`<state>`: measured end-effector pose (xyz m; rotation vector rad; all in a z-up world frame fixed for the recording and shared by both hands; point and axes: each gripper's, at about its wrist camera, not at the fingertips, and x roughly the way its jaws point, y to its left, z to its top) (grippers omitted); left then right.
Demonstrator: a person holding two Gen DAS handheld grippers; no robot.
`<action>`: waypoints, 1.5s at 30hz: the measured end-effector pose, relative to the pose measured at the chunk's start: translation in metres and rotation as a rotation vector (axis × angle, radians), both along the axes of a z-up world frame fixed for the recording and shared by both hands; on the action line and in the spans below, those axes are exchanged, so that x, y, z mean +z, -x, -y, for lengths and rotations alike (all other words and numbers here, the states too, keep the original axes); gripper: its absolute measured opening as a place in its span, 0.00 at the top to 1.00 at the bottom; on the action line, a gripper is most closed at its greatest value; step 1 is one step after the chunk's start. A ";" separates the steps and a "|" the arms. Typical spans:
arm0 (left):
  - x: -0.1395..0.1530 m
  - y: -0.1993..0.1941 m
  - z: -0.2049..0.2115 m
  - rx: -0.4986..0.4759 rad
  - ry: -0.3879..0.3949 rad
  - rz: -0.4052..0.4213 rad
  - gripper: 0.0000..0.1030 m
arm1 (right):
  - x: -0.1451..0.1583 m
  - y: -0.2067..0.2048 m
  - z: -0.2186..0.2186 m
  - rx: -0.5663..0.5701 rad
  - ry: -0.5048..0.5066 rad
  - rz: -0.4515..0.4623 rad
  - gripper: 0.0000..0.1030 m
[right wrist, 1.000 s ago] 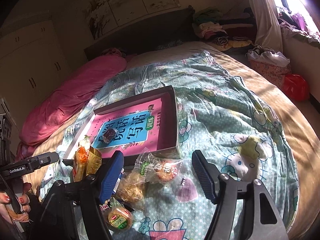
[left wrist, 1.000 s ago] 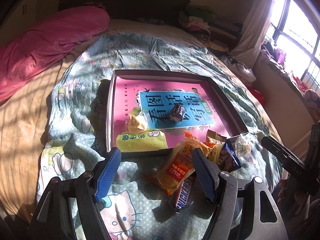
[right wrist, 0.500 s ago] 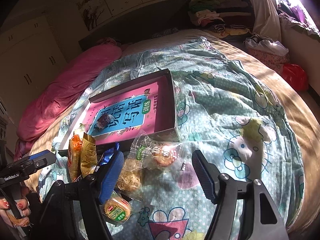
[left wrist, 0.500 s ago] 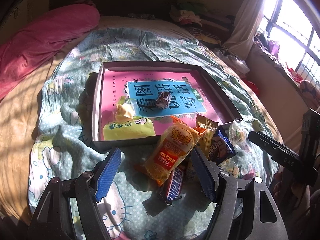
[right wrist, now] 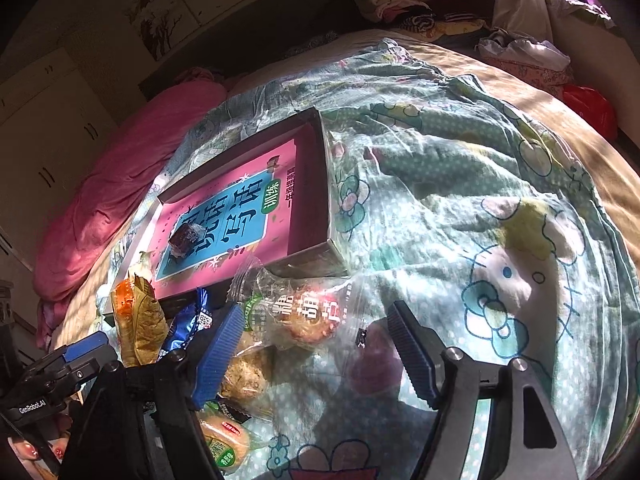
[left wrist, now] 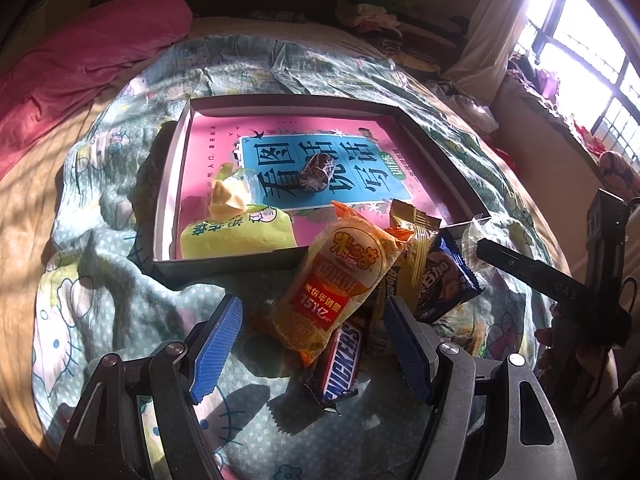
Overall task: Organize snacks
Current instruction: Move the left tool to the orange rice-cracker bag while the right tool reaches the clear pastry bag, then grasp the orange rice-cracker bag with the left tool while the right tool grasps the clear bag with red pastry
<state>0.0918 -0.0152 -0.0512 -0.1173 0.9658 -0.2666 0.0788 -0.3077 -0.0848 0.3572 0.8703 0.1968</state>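
While sunlight falls across the bed, the left gripper [left wrist: 312,344] hangs over a heap of snacks at the near edge of a shallow box [left wrist: 224,266], its jaws spread with nothing pinched between them. Between the blue pads lie an orange rice cracker pack [left wrist: 340,280], tilted up against the box's near wall, and a Snickers bar [left wrist: 340,364] partly under it. Just right of these sit a gold wrapper [left wrist: 416,240] and a dark blue biscuit pack [left wrist: 444,280].

Inside the box, a pink and blue book [left wrist: 320,168] covers the floor. On it rest a small dark wrapped candy [left wrist: 318,172] near the middle, a pale yellow wrapped sweet [left wrist: 228,196] toward the left, and a yellow-green milk snack pack [left wrist: 236,236] against the near wall.

From the right wrist view, the right gripper [right wrist: 316,348] is above the right end of the same heap, its jaws opening and holding nothing. A clear bag with a round pastry [right wrist: 308,316] lies between them on the patterned quilt [right wrist: 460,208], touching the box's near right corner. A second clear pack with a crumbly cake [right wrist: 248,376] lies behind the left pad, and a small green-labelled bun pack [right wrist: 224,444] sits nearest the camera.

A pink duvet [right wrist: 112,200] is bunched at the far left of the bed, and folded clothes [right wrist: 400,4] are piled at the far end.
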 end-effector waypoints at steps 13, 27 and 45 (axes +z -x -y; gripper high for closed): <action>-0.011 -0.013 0.007 0.003 -0.005 -0.026 0.27 | -0.009 -0.010 -0.004 0.033 -0.057 -0.010 0.29; -0.016 -0.026 0.011 0.034 -0.016 -0.017 0.27 | 0.003 0.000 -0.013 0.132 -0.095 0.037 0.58; -0.005 -0.020 -0.006 0.033 0.090 0.019 0.60 | 0.026 0.015 0.007 0.096 -0.159 0.142 0.62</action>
